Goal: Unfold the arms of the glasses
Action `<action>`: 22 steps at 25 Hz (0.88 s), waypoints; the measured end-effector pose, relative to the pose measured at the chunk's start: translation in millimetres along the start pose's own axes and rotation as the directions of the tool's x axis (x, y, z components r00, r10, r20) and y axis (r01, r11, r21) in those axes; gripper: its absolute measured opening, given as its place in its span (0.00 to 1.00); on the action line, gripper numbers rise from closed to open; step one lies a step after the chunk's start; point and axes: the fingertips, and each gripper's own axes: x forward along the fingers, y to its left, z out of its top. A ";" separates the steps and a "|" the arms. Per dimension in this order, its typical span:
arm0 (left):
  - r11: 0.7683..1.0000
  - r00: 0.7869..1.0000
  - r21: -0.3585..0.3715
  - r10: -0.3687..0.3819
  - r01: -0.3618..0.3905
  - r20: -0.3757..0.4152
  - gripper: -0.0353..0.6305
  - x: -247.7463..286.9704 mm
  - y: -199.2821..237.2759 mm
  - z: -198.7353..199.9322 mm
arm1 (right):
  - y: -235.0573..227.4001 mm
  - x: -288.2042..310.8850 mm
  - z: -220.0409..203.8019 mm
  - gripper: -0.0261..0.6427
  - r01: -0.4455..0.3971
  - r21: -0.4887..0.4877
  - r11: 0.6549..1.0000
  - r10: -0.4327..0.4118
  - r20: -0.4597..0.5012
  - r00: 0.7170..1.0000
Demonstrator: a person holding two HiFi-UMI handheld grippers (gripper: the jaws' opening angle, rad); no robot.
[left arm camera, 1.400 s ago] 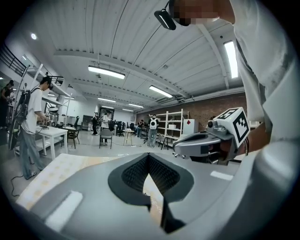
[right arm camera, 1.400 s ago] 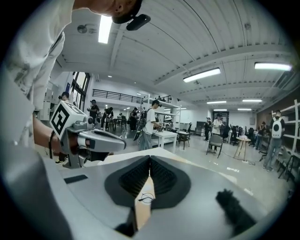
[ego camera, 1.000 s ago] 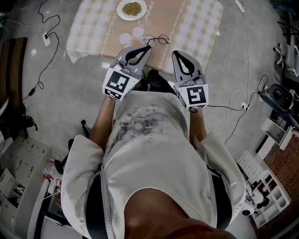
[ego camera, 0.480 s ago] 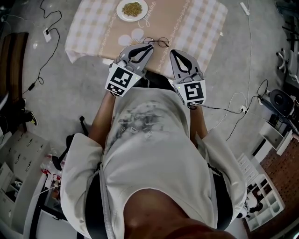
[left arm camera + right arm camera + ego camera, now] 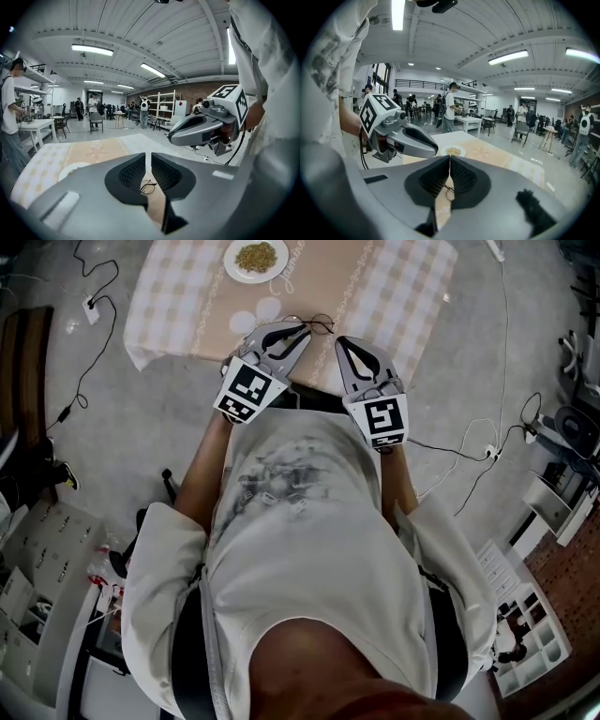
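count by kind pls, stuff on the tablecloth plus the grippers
glasses: 1
plate: 1
grippers: 2, left gripper and right gripper
total: 4

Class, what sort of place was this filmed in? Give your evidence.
Probably a big open lab or workshop hall. It has a high ribbed ceiling with strip lights, open shelving racks, and workbenches with people standing at them.

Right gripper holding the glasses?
No, the right gripper has its fingers shut, nothing between; the glasses lie on the table beyond.
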 end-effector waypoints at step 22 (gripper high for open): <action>0.994 0.974 0.052 -0.081 0.094 -0.209 0.18 49.9 9.6 -62.0 | -13.8 19.5 -45.8 0.07 -0.020 0.035 0.999 0.024 -0.105 0.994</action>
